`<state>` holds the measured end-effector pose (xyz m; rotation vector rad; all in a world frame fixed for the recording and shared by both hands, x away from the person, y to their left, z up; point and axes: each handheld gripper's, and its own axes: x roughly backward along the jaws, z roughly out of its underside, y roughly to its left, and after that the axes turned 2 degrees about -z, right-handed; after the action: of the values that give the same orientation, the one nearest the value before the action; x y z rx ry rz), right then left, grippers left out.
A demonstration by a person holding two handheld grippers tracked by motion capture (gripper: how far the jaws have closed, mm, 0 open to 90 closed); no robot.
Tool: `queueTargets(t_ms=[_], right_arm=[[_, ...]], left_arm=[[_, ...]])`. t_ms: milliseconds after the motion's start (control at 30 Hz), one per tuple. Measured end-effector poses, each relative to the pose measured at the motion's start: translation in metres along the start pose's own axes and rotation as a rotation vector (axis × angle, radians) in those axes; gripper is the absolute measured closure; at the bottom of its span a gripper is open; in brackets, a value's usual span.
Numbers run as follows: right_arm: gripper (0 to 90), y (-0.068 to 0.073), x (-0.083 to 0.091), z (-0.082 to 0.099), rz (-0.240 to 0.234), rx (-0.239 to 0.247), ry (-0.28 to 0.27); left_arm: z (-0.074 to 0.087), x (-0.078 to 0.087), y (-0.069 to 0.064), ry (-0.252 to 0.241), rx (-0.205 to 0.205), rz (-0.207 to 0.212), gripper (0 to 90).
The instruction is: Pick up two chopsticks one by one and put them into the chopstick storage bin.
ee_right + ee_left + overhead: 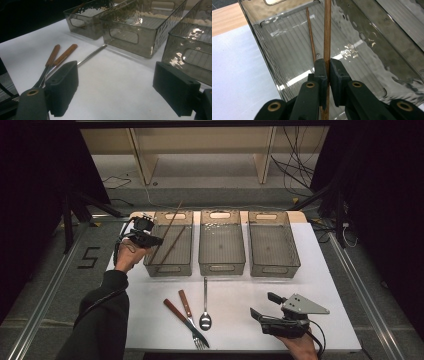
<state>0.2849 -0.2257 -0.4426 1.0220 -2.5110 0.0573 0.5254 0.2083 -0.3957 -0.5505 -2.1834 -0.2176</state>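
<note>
Left tongs (327, 72) pinch one chopstick (327, 37) over the left bin (169, 268), its mate (311, 35) already inside; right tongs (117, 87) wait spread; knife (181, 313), fork (188, 312), spoon (205, 305) remain on the worktop (240, 295)

Colours: brown chopsticks, smoky grey bins, white table.
Chopstick (327, 37) warm brown wood; bin (372, 42) translucent grey, ribbed floor, rippled walls; table (235, 295) plain white; gripper pads (62, 87) black.

The white tabletop (150, 320) carries three smoky bins (222, 268) across 12 o'clock; knife (182, 316), fork (190, 316) and spoon (205, 306) lie at 6.
</note>
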Motion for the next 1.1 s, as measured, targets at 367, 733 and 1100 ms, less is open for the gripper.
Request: queueTargets(t_ms=[367, 733, 1100], right_arm=[[21.2, 0.000, 0.000, 0.000, 0.000, -0.001, 0.001], [21.2, 0.000, 0.000, 0.000, 0.001, -0.002, -0.002], [21.2, 0.002, -0.001, -0.001, -0.009, 0.000, 0.001]], left_arm=[[0.005, -0.009, 0.001, 0.050, 0.038, -0.012, 81.7], [0.003, 0.019, -0.002, -0.040, 0.104, 0.019, 42.5], [0.026, 0.057, -0.012, -0.145, 0.098, 0.075, 27.9]])
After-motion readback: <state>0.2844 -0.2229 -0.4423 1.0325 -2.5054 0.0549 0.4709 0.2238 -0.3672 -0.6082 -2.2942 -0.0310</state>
